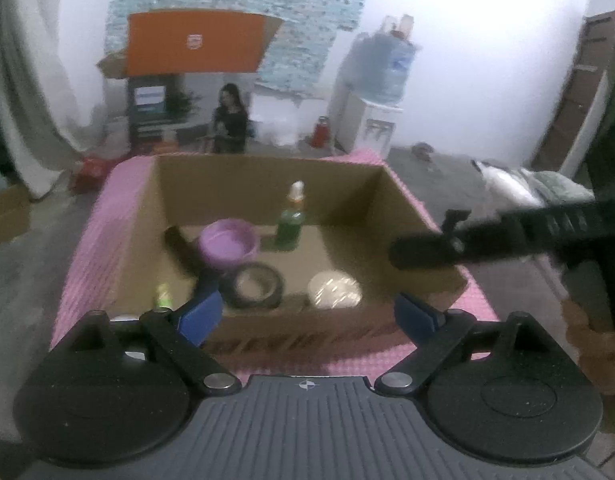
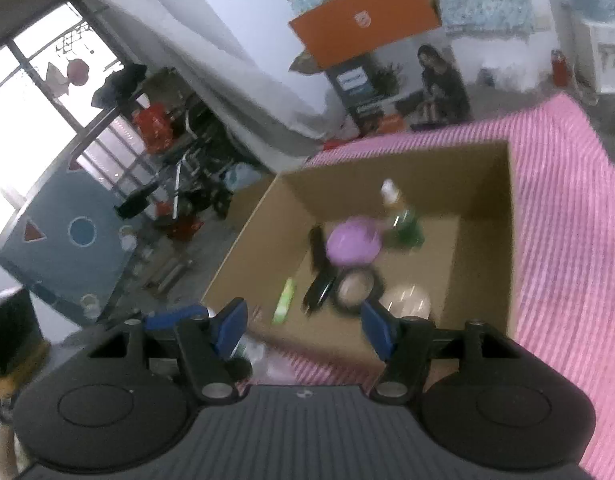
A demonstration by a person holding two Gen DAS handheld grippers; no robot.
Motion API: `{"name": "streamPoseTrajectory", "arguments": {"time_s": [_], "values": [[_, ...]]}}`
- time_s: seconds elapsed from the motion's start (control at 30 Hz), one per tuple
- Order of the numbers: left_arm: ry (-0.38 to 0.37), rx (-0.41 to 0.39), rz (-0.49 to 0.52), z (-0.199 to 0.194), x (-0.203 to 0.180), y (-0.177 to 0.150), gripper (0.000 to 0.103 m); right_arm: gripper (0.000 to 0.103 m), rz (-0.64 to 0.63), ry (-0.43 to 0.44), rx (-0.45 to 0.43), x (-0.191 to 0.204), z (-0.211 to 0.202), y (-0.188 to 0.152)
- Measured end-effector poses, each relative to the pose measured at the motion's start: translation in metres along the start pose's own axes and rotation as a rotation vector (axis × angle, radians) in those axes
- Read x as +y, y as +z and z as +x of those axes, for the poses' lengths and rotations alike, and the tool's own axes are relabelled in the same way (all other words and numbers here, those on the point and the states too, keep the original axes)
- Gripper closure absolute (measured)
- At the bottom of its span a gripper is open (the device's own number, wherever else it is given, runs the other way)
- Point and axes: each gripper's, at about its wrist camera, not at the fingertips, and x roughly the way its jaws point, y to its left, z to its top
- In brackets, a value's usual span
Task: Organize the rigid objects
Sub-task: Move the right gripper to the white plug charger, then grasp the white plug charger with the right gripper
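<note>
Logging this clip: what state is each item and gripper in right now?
Box: open-topped, on the pink mat.
Green bottle: upright, capped, in the box.
Purple bowl: in the box, mouth up.
Tape roll: flat in the box.
Left gripper: open, empty.
Right gripper: open, empty.

A cluttered home room: water dispenser (image 1: 371,120), stroller (image 2: 199,168), window curtain (image 1: 23,100).

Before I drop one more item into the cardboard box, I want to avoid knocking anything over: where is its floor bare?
Bare floor lies along the right wall of the cardboard box, right of the green bottle and behind the clear round lid. The left half is crowded: purple bowl, black ring, black tool and green tube.
</note>
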Motion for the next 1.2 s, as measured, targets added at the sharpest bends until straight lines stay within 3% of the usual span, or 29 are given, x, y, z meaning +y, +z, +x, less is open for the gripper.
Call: {"name": "streamPoseTrajectory", "arguments": {"time_s": [0.27, 0.53, 0.83, 0.97, 1.2], "values": [[0.106, 0.043, 0.086, 0.005, 0.005, -0.053, 0.012, 0.037, 0.057, 0.042, 0.045, 0.011, 0.026, -0.052], [0.210, 0.064, 0.188, 0.037, 0.005, -0.083, 0.032, 0.043, -0.026, 0.027, 0.088, 0.034, 0.078, -0.061], [0.203, 0.069, 0.133, 0.054, 0.027, -0.084, 0.042, 0.051, -0.090, 0.018, 0.177, 0.043, 0.135, -0.058], [0.199, 0.057, 0.132, 0.060, 0.029, -0.085, 0.048, 0.060, -0.075, 0.028, 0.220, 0.040, 0.151, -0.059], [0.107, 0.044, 0.136, 0.055, 0.033, -0.086, 0.054, 0.061, -0.046, 0.031, 0.268, 0.038, 0.145, -0.062]]}}
